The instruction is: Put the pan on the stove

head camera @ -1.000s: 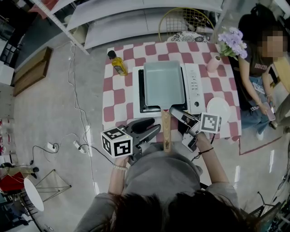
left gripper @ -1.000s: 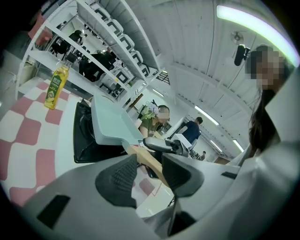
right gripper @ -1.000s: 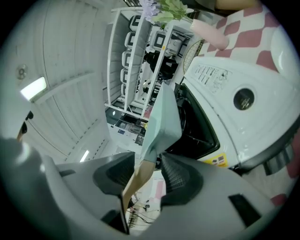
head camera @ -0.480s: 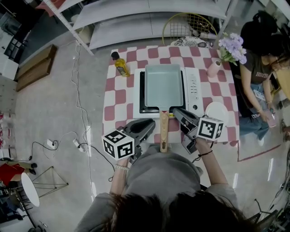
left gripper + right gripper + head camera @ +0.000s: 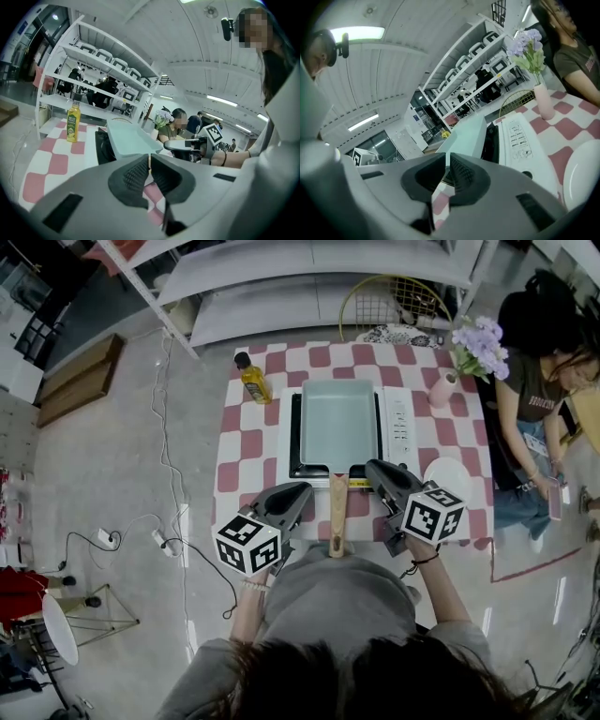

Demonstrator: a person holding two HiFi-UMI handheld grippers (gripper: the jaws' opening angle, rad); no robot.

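The pale teal square pan (image 5: 337,421) sits on the white stove (image 5: 398,423), its wooden handle (image 5: 337,517) pointing toward me. My left gripper (image 5: 302,491) hovers left of the handle and my right gripper (image 5: 373,468) hovers right of it; neither touches it. Both have just been closing and now stand shut with nothing between the pads. In the left gripper view the pads meet at my left gripper (image 5: 149,161), with the pan (image 5: 131,138) beyond. The right gripper view shows my right gripper (image 5: 446,161) closed before the pan (image 5: 466,136) and stove (image 5: 520,140).
On the red-and-white checked table (image 5: 246,442) stand a yellow oil bottle (image 5: 251,379) at back left, a pink vase with purple flowers (image 5: 442,390) at back right and a white plate (image 5: 448,470). A seated person (image 5: 534,399) is at the table's right. A gold wire basket (image 5: 389,296) stands behind.
Both grippers' jaws went from open to shut, empty. Both rolled, their marker cubes turning. The right gripper shifted slightly toward the stove. The pan stayed put.
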